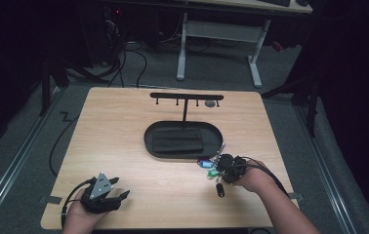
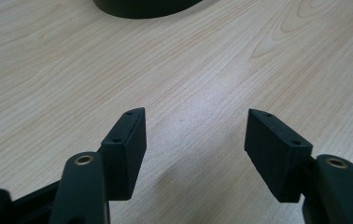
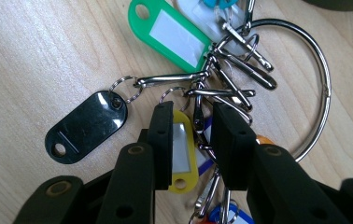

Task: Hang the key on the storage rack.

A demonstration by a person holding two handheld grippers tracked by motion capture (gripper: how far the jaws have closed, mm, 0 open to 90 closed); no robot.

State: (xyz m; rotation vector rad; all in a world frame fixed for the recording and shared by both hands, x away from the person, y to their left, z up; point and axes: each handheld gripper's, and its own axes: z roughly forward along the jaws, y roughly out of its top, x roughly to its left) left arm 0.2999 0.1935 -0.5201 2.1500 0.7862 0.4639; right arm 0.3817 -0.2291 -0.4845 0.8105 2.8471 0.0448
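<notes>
High view: the right claw [image 1: 224,165] rests on a bunch of tagged keys [image 1: 213,170] near the right edge of the table [image 1: 124,146], just in front of the dark oval tray [image 1: 182,139] whose post carries a hook bar [image 1: 186,96]. The left claw [image 1: 116,191] lies near the front left corner, well apart from the work.

Left gripper view: the left claw [image 2: 195,140] stands open over bare wood, nothing between its jaws.

Right gripper view: the right claw [image 3: 192,140] is partly open, its jaws straddling a yellow tag [image 3: 182,154] and the metal clips beside it. The pads appear not to press on anything, though the clutter makes this uncertain. A black tag [image 3: 87,126], a green tag [image 3: 170,35] and the large ring [image 3: 317,84] lie spread on the table.

Step in hand, as judged: taking hold of the bunch. The next move calls for closing on a firm part, a clip or the ring, then lifting clear of the tray rim, probably toward a hook.
</notes>
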